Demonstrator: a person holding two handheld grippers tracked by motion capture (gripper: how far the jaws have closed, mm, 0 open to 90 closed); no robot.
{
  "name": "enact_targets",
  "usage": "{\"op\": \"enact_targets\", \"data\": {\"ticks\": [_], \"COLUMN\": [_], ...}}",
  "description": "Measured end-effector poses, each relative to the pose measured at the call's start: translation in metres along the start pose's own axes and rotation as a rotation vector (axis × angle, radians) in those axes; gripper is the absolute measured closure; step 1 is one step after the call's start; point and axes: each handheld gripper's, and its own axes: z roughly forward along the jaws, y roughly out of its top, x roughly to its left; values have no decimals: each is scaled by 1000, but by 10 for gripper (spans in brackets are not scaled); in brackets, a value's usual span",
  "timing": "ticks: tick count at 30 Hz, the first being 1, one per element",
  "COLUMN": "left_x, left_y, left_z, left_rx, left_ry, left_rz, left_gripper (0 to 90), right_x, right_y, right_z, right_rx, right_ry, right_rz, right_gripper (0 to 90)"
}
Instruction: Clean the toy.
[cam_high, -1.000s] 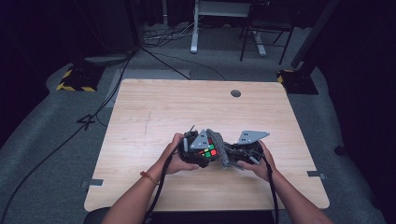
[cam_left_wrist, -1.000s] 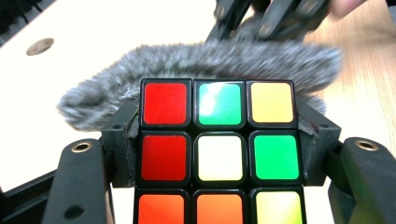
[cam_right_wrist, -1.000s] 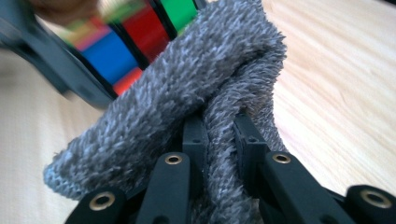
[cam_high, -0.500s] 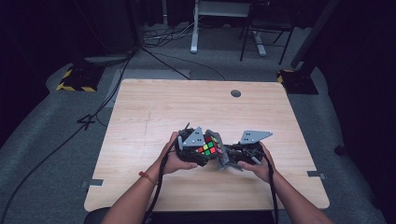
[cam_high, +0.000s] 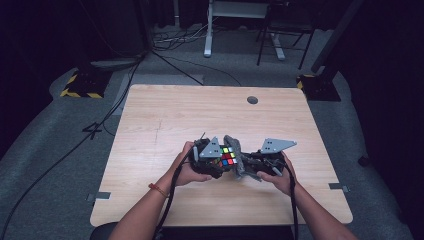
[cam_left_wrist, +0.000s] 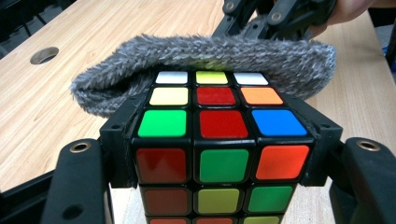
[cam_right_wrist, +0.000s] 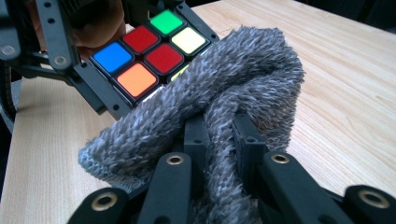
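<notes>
A scrambled Rubik's cube (cam_high: 226, 156) is held just above the wooden table (cam_high: 165, 115), near its front middle. My left gripper (cam_high: 212, 159) is shut on it, with a black jaw pressed against each side of the cube (cam_left_wrist: 219, 140). A grey fuzzy cloth (cam_left_wrist: 210, 58) drapes over the cube's far top edge. My right gripper (cam_right_wrist: 219, 135) is shut on a bunched fold of this cloth (cam_right_wrist: 224, 93), right beside the cube (cam_right_wrist: 149, 51). The person's hands wrap both gripper bodies, and the right gripper (cam_high: 248, 166) faces the left one closely.
A round cable hole (cam_high: 252, 100) sits near the table's far edge. Bare wood spreads behind and to both sides of the hands. Cables and a desk frame (cam_high: 207, 30) lie on the dark floor beyond the table.
The cube's coloured top face has tipped more towards the high camera, and the grey cloth now lies against its right edge. Both hands have stayed in nearly the same spot.
</notes>
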Motion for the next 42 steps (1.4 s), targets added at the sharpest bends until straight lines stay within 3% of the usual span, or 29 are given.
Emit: {"op": "enact_targets", "data": {"ticks": [7,14,16,23,26,36,42], "left_x": [0,-3,-4,-5,-4,3,5], "left_y": [-1,-2,-3,0,1,0,-2], "left_z": [3,6,8,6,3,-6,-5], "left_rx": [42,92,99,67,45,5,4], "left_ry": [2,18,20,30,33,43,26], "left_rz": [0,33,36,32,23,0,-18], "left_gripper": [326,328,330,333,333,333,333], "right_x": [2,4,7,1,0,2,6], "right_y": [2,5,7,3,1,-1,5], "right_z": [-2,-5,-4,-2,3,11,0], "right_rx": [-19,-38,-26,1,45,132,46], "right_ry": [-1,2,-8,-21,-25,18,19], "right_rz": [-10,-6,-29,-19,-14,-35,-43], "right_gripper": [792,792,792,792,790,788,786]}}
